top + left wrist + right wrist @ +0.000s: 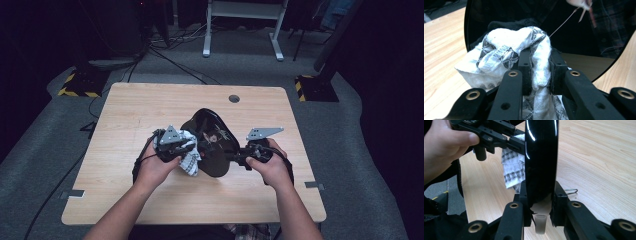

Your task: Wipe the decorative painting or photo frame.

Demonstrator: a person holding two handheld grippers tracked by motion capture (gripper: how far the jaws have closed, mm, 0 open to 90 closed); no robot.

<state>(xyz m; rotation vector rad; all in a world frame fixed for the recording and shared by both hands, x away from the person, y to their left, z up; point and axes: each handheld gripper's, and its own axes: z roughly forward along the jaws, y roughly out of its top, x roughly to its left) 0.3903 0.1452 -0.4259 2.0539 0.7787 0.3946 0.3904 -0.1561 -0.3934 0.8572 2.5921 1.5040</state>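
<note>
Two grippers meeting over the middle of a light wooden table (125,107), a bit nearer the front edge than the back. Right gripper (540,195) clamped on the rim of a glossy black round plate (540,157), jaws pressed on either side of the edge, plate standing on edge and seen nearly side-on from the right gripper view. From the high view, same plate (212,142) tilted up between the two hands, dark shiny face toward the left gripper, with a small spidery light pattern showing on it. Left gripper (540,67) shut tight on a bunched-up white cloth with a grey-black woven pattern (509,50), fabric squeezed between both jaws and spilling out to the left and below. Cloth pushed right up against the plate's shiny face, touching it as far as can be told; reflection of a checked sleeve visible in the gloss. In the high view, cloth (189,159) hanging off the left gripper (192,147) just beside the plate's left rim, right gripper (235,159) at the plate's lower right rim. Small round grommet hole (234,98) near the back edge of the table, well apart from everything. Thin bent wire bit (570,191) lying on the table just past the right gripper, too small to identify.
</note>
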